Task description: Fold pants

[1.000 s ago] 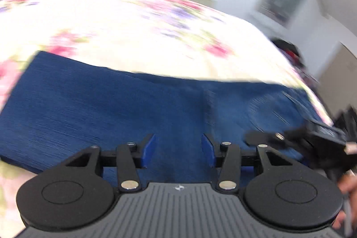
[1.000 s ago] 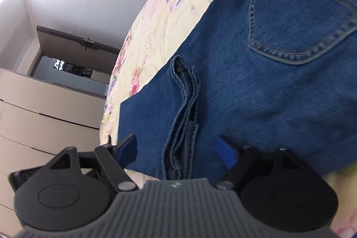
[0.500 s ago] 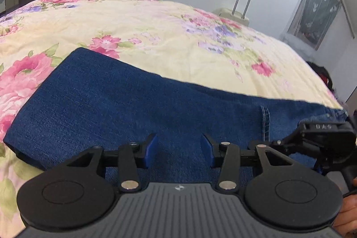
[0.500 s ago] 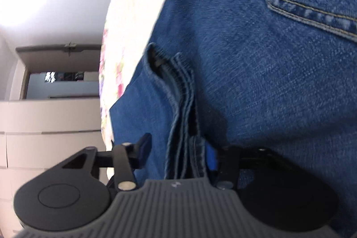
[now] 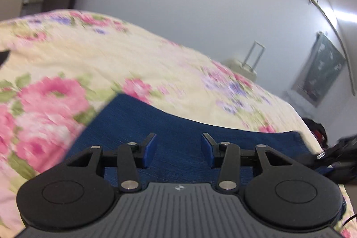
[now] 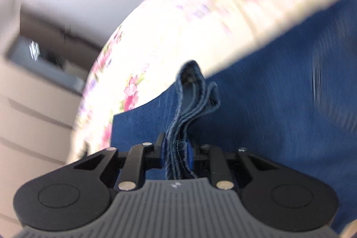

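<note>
The dark blue pants (image 5: 169, 126) lay flat on a bed covered by a cream bedspread (image 5: 138, 64) printed with pink and purple flowers. In the left wrist view the left claw (image 5: 178, 150) hung over the near part of the denim, its blue pads well apart with nothing between them, only the flat cloth showing below the gap. At the right edge of that view the black frame of the right claw (image 5: 341, 155) showed at the far end of the pants. In the right wrist view the right claw (image 6: 177, 154) had just been closing, and its pads pressed from both sides on a bunched stack of stitched hem edges (image 6: 191, 99); the pinched bundle stood up from the claw, apart from the cloth around it, its top curling over. The remaining denim spread to the right and behind it, blurred. Beyond the bed stood a pale suitcase (image 5: 243, 66) with its handle raised against a white wall, and a beige chest of drawers (image 6: 33, 108) at the other side.
</note>
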Tool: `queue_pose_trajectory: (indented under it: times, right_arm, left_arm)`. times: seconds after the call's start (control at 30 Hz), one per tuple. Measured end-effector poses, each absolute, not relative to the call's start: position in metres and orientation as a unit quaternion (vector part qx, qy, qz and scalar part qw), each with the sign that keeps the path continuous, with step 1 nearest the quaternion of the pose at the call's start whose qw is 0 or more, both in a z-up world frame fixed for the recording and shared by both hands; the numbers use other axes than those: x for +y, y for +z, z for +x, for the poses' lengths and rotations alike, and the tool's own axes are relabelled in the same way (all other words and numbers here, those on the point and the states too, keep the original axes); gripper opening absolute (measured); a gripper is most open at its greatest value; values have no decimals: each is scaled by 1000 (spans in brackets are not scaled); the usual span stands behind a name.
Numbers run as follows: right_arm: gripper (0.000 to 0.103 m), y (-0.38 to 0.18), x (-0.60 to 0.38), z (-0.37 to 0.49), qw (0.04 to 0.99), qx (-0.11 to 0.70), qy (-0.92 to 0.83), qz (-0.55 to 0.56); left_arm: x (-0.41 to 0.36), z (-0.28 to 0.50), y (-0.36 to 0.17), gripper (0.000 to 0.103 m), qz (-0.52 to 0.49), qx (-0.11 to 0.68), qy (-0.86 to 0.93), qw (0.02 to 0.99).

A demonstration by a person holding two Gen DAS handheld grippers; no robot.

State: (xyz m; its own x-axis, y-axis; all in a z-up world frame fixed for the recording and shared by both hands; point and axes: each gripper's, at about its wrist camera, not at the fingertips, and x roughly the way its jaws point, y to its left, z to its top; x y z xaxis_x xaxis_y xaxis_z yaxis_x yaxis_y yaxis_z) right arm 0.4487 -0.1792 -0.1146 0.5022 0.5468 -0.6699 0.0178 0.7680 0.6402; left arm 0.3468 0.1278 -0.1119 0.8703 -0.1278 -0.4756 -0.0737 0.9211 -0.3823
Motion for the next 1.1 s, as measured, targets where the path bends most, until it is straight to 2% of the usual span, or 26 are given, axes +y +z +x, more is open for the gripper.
queue_pose_trajectory:
  times: [0.17,0.33,0.4,0.53,0.67,0.8,1.1]
  right_arm:
    - [13,-5,-171,456,868,432,152,192]
    - [13,91,-216,440,897,407,109,136]
    - [13,119,-249,428,902,406,80,121]
    - [13,140,-313,430,903,417,23,97]
    - [12,120,-380,421,897,434,-24,80]
    - [12,67,-434,426,877,466,-37,114]
    - [12,-56,-485,461,866,488,-49,97]
  left_arm:
    - [159,337,-102,52,-256,229,4,939]
    - [168,336,-103,52,-285,234,-20,929]
    - [161,336,-103,52,-276,240,-40,930]
    - [133,334,-103,52,-223,251,-68,939]
    - [110,336,-108,52,-193,267,-86,940]
    - [97,339,-117,52,-167,281,-85,941]
    - [79,351,-137,52,-124,317,-75,937]
